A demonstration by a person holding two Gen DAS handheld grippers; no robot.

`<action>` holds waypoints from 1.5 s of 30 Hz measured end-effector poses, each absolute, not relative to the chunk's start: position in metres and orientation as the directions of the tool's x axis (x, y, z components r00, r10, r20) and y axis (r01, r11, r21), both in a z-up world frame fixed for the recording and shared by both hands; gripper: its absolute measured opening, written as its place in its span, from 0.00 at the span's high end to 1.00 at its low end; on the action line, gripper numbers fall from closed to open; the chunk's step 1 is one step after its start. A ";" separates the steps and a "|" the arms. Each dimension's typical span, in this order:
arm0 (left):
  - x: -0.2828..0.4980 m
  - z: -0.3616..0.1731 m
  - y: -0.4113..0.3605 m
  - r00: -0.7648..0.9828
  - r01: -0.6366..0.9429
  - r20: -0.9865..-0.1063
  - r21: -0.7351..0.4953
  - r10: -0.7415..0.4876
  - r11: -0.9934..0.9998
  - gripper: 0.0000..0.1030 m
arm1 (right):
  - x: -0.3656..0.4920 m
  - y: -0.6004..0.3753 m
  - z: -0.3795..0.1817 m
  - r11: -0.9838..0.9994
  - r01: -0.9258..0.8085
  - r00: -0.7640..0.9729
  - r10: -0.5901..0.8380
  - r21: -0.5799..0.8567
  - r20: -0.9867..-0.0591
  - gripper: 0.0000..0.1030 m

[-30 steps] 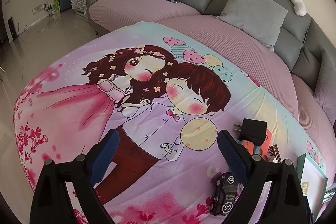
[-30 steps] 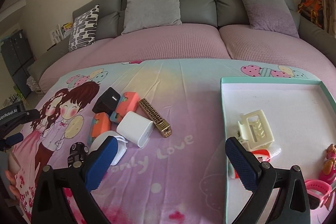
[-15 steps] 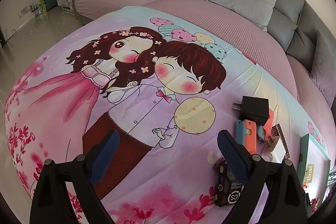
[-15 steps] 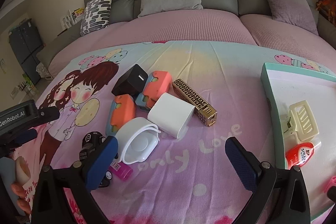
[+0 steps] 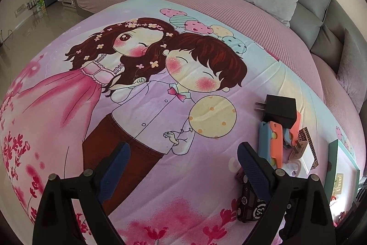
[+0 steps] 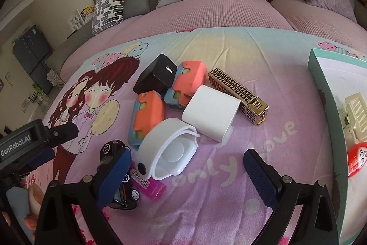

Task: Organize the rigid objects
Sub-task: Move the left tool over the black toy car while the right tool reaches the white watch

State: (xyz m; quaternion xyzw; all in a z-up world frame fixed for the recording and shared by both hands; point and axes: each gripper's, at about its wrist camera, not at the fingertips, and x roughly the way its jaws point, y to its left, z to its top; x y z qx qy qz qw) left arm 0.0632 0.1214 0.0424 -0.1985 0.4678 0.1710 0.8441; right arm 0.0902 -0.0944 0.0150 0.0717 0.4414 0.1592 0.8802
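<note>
The right hand-held gripper [image 6: 187, 172] is closing, still empty, above the white case [image 6: 168, 152]: probably light, stiff, slippery; take its flat sides. The left hand-held gripper [image 5: 183, 167] is open.

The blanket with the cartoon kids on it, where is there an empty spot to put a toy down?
Bare cloth lies over the cartoon couple, left of the black charger, and on the "only love" lettering between the white charger and the teal tray. It is crowded around the orange toy cars, gold lighter and white strap.
</note>
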 end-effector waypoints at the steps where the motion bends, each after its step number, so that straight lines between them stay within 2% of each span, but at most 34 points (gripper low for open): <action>1: 0.064 0.041 0.121 0.502 -0.473 -0.859 -0.176 0.100 0.863 0.08 | 0.090 -0.094 0.014 0.937 -0.218 0.555 0.350 0.274 -0.754 0.09; 15: 0.069 0.033 0.122 0.485 -0.472 -0.870 -0.181 0.082 0.863 0.08 | 0.091 -0.106 0.016 0.946 -0.163 0.554 0.323 0.281 -0.767 0.11; 36: 0.076 0.033 0.111 0.475 -0.450 -0.876 -0.159 0.085 0.879 0.08 | 0.087 -0.151 0.022 0.990 -0.016 0.580 0.122 0.139 -0.805 0.15; 45: 0.077 0.034 0.109 0.476 -0.447 -0.876 -0.158 0.084 0.880 0.08 | 0.081 -0.145 0.036 0.983 -0.078 0.598 0.177 0.164 -0.782 0.17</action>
